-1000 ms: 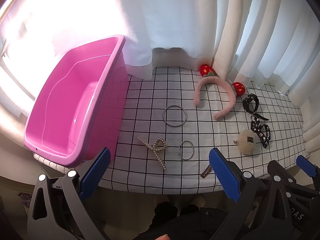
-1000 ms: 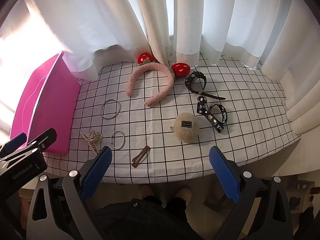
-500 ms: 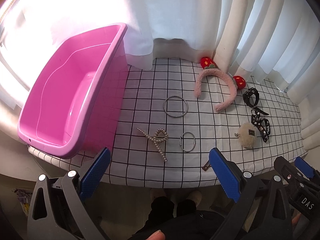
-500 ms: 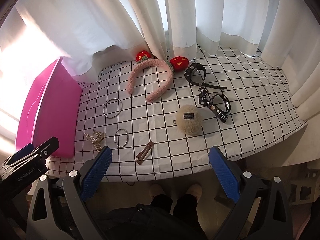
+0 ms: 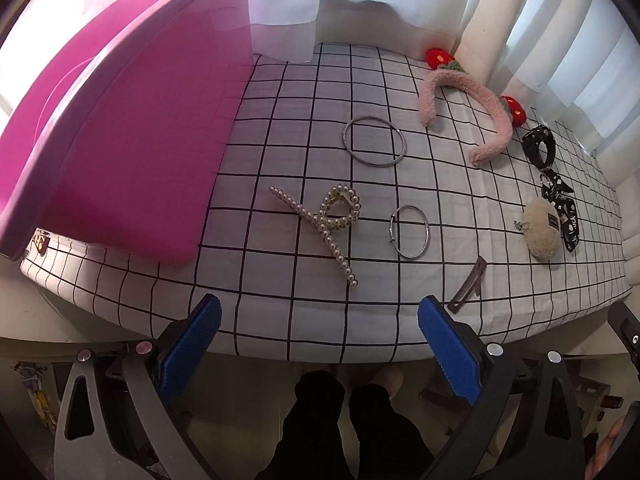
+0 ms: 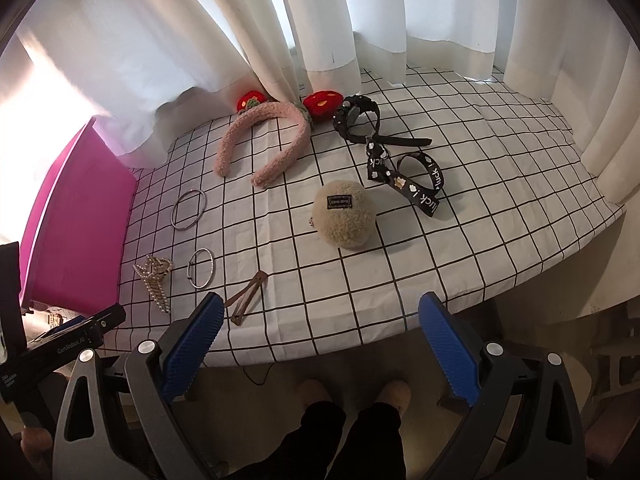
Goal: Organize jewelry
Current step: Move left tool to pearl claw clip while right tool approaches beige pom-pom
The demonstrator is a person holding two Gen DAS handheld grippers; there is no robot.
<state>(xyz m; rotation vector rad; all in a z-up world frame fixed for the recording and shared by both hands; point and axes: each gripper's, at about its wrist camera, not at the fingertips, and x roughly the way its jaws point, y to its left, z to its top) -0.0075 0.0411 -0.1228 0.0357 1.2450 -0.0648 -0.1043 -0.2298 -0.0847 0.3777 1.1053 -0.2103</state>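
Note:
On the checked tablecloth [image 5: 280, 152] lie a pearl hair claw [image 5: 324, 216] [image 6: 154, 276], a small silver bangle [image 5: 409, 231] [image 6: 201, 268], a large silver ring [image 5: 374, 141] [image 6: 189, 209], a brown hair clip [image 5: 468, 285] [image 6: 246, 298], a pink fuzzy headband with red strawberries [image 5: 468, 92] [image 6: 264, 140], a beige pompom [image 5: 542, 230] [image 6: 345, 214] and black ribbon pieces [image 5: 558, 200] [image 6: 404, 176]. A pink tub [image 5: 120, 128] [image 6: 76, 220] stands at the left. My left gripper [image 5: 318, 344] hangs open just off the table's front edge, below the pearl claw. My right gripper [image 6: 318, 344] is open too, below the pompom.
White curtains [image 6: 320, 20] hang down to the table's back edge. A person's dark trouser legs and slippers [image 6: 352, 392] show beneath both grippers. The table's front edge [image 5: 320, 356] curves just beyond the fingertips.
Both grippers have moved down and closer to the table's front edge. The jewelry now looks larger, and the tub's side wall fills the left of the left wrist view. Nothing on the table has moved.

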